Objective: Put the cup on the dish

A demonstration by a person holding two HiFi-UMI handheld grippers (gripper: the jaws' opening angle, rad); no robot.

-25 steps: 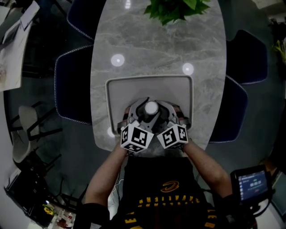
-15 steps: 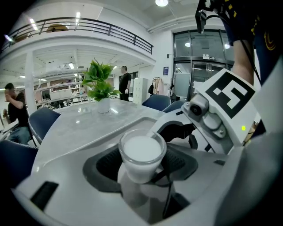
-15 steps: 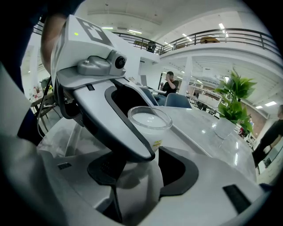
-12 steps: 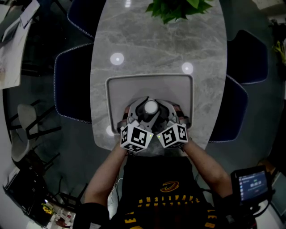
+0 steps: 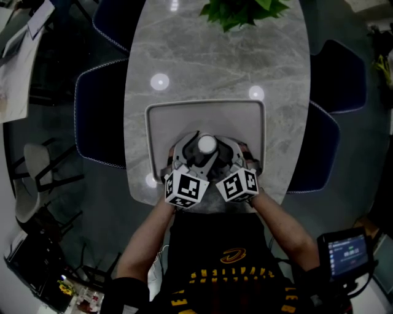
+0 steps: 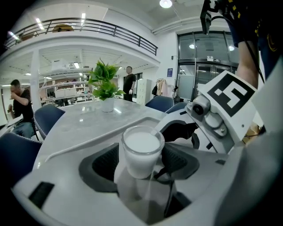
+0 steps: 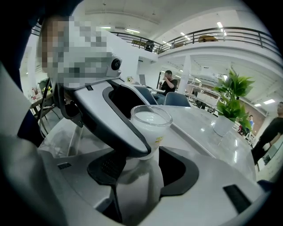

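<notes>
Standing upright on the near half of the grey dish (image 5: pixel 206 116), the cup (image 5: pixel 207 145) sits between both grippers' spread jaws. The left gripper (image 6: pixel 143 163) has just been opening, its pads off the cup. The right gripper (image 7: pixel 141 170) gapes too, gripping nothing.

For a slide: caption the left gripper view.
Left gripper, jaws just opened, flanks a clear, white-filled cup over the grey rectangular dish.

1. Head view: dim, with dark corners; round white glare spots (image 5: pixel 159 81) sit on the marble table (image 5: pixel 215 55).
2. Gripper views: bright under ceiling lamps (image 6: pixel 166 3) (a lit hall), edges fisheye-bent, nearest foreground soft.
</notes>
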